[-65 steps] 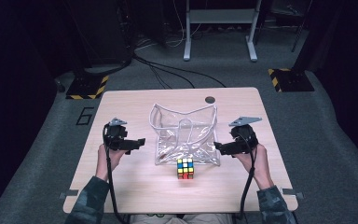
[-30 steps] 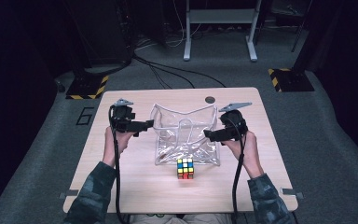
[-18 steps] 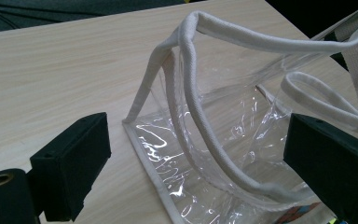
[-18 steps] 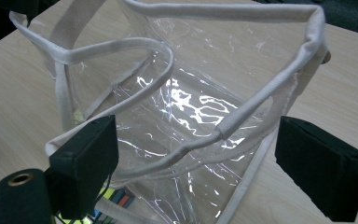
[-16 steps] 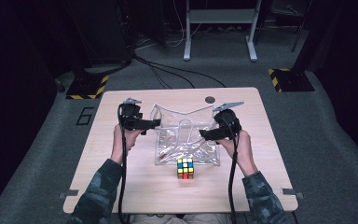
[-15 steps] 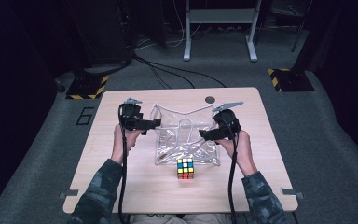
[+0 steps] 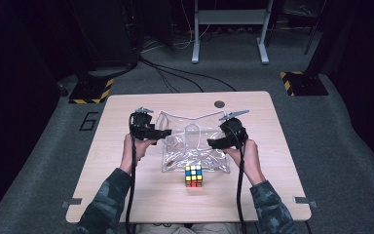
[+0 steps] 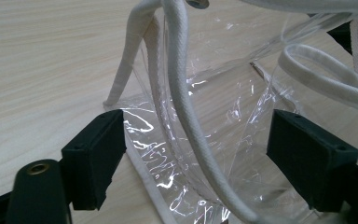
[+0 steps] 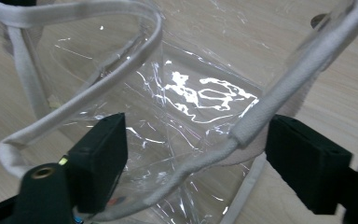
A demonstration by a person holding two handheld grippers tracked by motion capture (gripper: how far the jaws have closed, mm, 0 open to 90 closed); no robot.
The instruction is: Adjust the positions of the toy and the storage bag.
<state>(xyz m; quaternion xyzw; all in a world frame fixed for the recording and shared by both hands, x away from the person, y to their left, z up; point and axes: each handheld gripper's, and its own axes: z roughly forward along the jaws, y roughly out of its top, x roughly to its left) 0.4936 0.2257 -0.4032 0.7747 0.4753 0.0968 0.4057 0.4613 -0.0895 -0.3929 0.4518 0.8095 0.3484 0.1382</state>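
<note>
I have both grippers at the clear plastic bag, which stands open near the middle of the counter, one gripper on each side of its mouth. The left gripper reaches in from the bag's left edge and the right gripper from its right edge, and they point toward each other across the opening.

In the left gripper view, my fingers straddle the bag's clear wall and a white cord handle that runs down between them. The fingers have just been closing, but a gap remains on both sides, so they are released and nothing is pinched.

In the right gripper view, the fingers also stand apart around the plastic. A white trimmed edge slants down toward the right-hand finger; it may be touching that pad, though the plastic's glare makes this hard to judge. These fingers have just been closing too, and I see no firm grip on the bag.

A Rubik's cube sits on the counter just in front of the bag's near edge, between my forearms. A small dark round fitting lies in the counter beyond the bag.
</note>
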